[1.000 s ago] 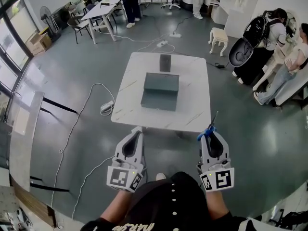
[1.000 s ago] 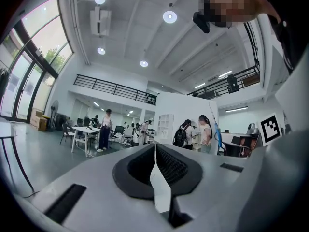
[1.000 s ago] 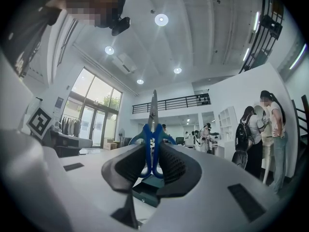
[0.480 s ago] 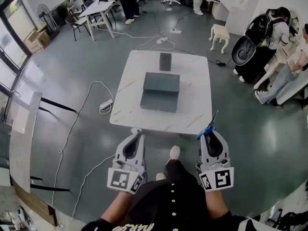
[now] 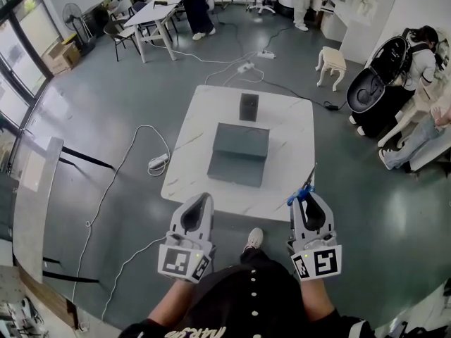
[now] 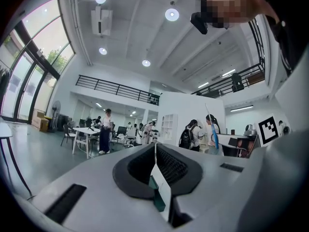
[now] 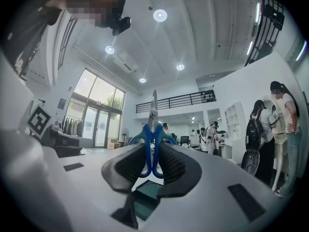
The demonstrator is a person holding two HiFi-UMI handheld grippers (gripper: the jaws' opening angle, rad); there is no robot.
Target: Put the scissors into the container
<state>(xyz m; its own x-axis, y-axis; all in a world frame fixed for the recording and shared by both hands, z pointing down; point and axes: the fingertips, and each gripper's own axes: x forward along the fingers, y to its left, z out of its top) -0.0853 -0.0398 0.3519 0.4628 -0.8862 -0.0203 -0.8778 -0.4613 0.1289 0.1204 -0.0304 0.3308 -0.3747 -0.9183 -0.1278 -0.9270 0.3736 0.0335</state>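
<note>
**Right gripper** [image 7: 152,153]: closed on the blue-handled, steel-bladed scissors [image 7: 152,138]. Both handle loops are pinched between its ribbed black pads. The closed blades project past the jaw tips and point ahead.

**Left gripper** [image 6: 155,153]: jaws together with nothing between them. It is held level, alongside the right gripper on its left.

**Step in hand (judged):** carrying the scissors to the container, with the approach unfinished.
- Keep the pinch firm on the loops so the blades do not swing.
- Bring the blade tips over the container's opening before lowering them.
- Loosen the jaws only once the blades are inside.
- The views do not show whether the container's top is open. If there is a lid, the free left gripper could lift it or steady the box.

**Surface:** a white, marble-patterned square table [image 5: 290,134], its near edge just ahead of both grippers.
- A dark grey rectangular container [image 5: 239,153] sits on it, ahead of the two grippers and between them.
- A small dark upright box [image 5: 249,106] stands beyond the container, apart from it.

**Room:**
- A grey polished floor [image 5: 120,111].
- A white cable with a power strip [image 5: 156,162], ahead and to the left of the left gripper.
- A white stool [image 5: 331,60], far ahead on the right.
- People standing at the far right.
- Desks and chairs at the far end.
- Tall windows at the far left.
</note>
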